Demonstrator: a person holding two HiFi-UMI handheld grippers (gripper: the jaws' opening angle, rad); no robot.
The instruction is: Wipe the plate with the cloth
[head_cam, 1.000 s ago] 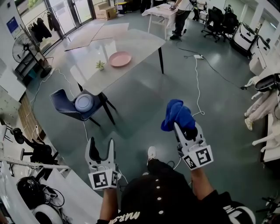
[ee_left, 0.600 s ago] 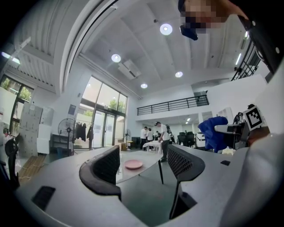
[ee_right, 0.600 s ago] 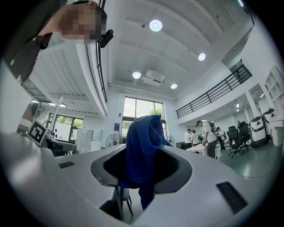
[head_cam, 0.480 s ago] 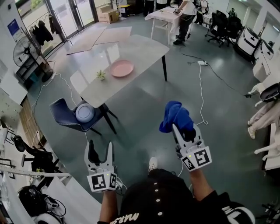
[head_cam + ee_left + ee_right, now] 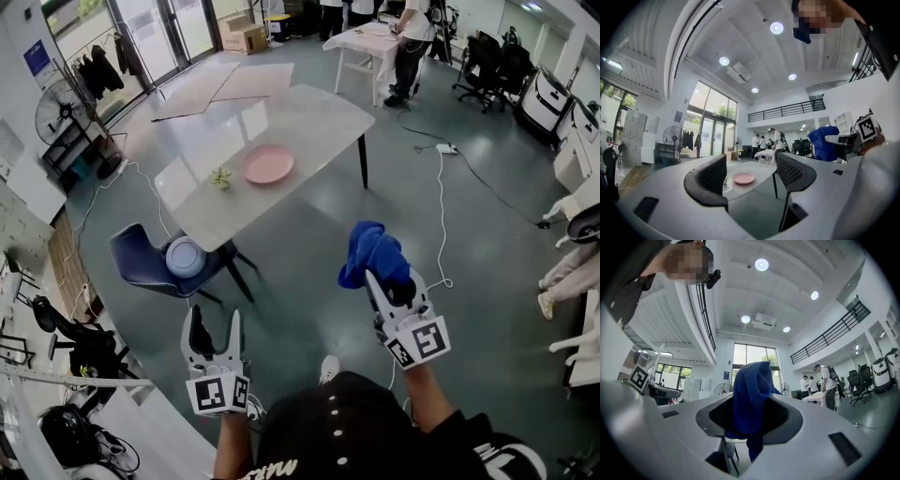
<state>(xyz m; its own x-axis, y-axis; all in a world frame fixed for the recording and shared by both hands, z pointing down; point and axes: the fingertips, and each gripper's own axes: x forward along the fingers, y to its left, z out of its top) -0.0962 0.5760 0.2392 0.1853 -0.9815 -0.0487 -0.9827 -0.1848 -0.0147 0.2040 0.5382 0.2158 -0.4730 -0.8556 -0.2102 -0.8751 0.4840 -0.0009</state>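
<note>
A pink plate lies on the pale table, well ahead of both grippers; in the left gripper view the plate shows far off between the jaws. My right gripper is shut on a blue cloth, which bunches above its jaws; the cloth fills the gap in the right gripper view. Low at the left, my left gripper stands open with nothing in it. Both are held over the floor, far short of the table.
A small potted plant stands on the table near the plate. A dark blue chair with a pale blue plate on its seat sits at the table's near corner. A white cable runs over the floor. People stand by a white table at the back.
The view has shifted so the table and pink plate sit lower and closer in the frame. Both grippers keep their poses, the cloth still clamped in the right one.
</note>
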